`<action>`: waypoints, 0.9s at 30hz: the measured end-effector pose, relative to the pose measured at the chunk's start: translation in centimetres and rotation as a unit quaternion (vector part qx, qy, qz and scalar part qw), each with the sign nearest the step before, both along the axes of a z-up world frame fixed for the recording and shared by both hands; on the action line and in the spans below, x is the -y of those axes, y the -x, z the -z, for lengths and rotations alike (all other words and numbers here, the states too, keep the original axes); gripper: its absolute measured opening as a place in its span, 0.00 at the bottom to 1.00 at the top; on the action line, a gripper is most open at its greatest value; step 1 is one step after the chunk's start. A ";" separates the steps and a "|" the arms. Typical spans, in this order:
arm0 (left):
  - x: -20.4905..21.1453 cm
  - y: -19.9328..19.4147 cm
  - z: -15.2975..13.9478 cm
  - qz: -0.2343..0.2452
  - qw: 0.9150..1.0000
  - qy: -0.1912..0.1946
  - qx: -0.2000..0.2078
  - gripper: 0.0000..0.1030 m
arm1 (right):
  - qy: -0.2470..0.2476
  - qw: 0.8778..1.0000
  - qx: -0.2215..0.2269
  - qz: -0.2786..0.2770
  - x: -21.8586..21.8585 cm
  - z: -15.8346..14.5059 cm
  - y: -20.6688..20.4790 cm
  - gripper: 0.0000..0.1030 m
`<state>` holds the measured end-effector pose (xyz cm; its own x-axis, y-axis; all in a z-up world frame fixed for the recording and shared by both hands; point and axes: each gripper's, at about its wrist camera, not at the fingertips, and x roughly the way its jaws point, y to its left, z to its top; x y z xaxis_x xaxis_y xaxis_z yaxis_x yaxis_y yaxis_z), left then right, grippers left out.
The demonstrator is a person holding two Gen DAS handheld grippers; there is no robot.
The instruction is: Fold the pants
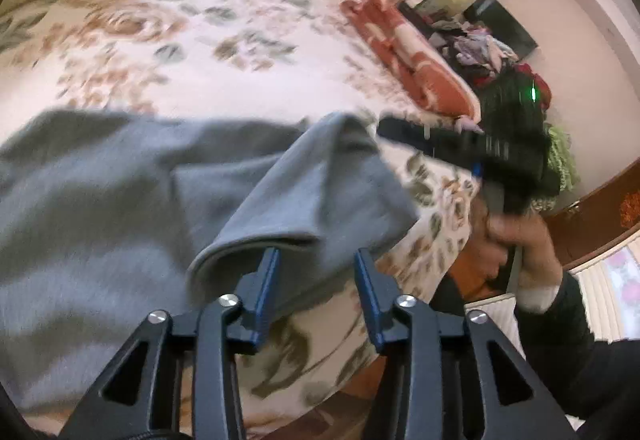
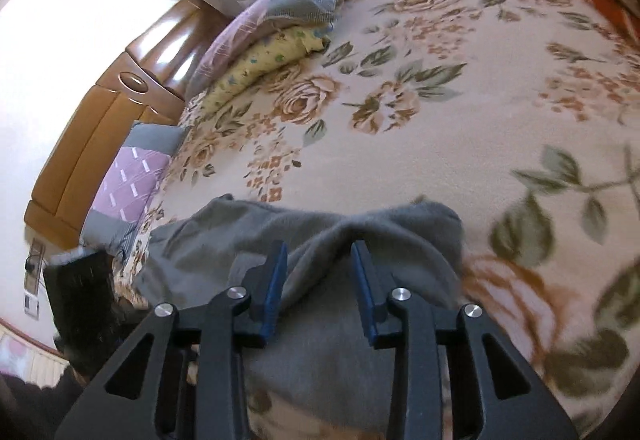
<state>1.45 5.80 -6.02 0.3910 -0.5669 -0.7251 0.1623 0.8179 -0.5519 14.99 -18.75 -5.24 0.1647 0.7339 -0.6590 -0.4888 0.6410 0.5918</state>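
Grey pants (image 1: 120,191) lie on a floral bedspread (image 1: 224,39), bunched and partly folded. My left gripper (image 1: 316,254) is open, its blue-padded fingers (image 1: 269,272) on either side of a folded edge of the grey cloth near the bed's front edge. My right gripper (image 2: 319,248) is open over a raised ridge of the pants (image 2: 344,240), with cloth between the fingers (image 2: 362,264). In the left wrist view the right gripper (image 1: 460,143) reaches toward the pants' far corner, held by a hand.
Yellow and purple pillows (image 2: 260,51) are stacked at the head of the bed. An orange and white blanket (image 1: 416,55) lies along the far edge. A wooden headboard (image 2: 100,127) and a clothes pile (image 1: 480,51) stand beyond. The person's body (image 1: 560,340) is at the bed's edge.
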 end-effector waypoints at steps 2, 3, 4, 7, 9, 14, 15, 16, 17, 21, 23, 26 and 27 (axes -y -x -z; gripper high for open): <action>1.0 -0.9 0.0 0.006 1.000 -0.005 0.004 0.40 | 0.002 1.000 0.006 0.001 1.4 -0.3 1.0 0.34; 1.3 -1.3 0.3 0.005 1.000 -0.011 0.004 0.40 | 0.008 1.000 0.011 0.002 1.7 -0.3 1.2 0.34; 1.5 -1.7 0.8 0.005 1.000 -0.012 0.000 0.40 | 0.020 1.000 0.017 0.002 1.9 -0.3 1.5 0.34; 1.3 -2.7 2.5 -0.010 0.999 -0.038 -0.011 0.39 | 0.060 0.998 0.022 -0.007 1.8 0.8 2.4 0.34; -0.1 -3.3 3.8 -0.037 0.997 -0.066 -0.027 0.39 | 0.099 0.994 0.027 -0.020 1.1 1.8 3.1 0.34; -5.0 -2.9 4.0 -0.095 0.994 -0.031 -0.040 0.36 | 0.168 0.982 0.055 -0.073 -0.5 3.4 6.2 0.33; -5.4 -2.6 3.5 -0.103 0.993 -0.042 -0.034 0.36 | 0.160 0.982 0.059 -0.074 -0.4 2.8 6.3 0.34; -5.8 -2.3 3.0 -0.107 0.993 -0.050 -0.028 0.36 | 0.145 0.985 0.062 -0.071 -0.2 2.0 6.2 0.34; -6.3 -1.8 2.4 -0.110 0.993 -0.049 -0.022 0.36 | 0.127 0.987 0.069 -0.065 -0.1 0.9 5.9 0.34; -6.7 -0.6 1.4 -0.113 0.993 0.011 -0.015 0.37 | 0.089 0.990 0.083 -0.074 -1.4 -1.7 4.9 0.34; -5.1 -0.1 1.3 -0.099 0.995 0.017 -0.014 0.37 | 0.071 0.990 0.075 -0.100 -3.6 -1.9 4.3 0.34; -3.3 0.9 2.2 -0.077 0.997 0.008 -0.028 0.37 | 0.057 0.986 0.059 -0.142 -7.5 -1.0 4.4 0.34; -3.1 1.2 2.3 -0.079 0.996 -0.004 -0.033 0.37 | 0.060 0.985 0.058 -0.150 -8.6 -0.7 4.5 0.34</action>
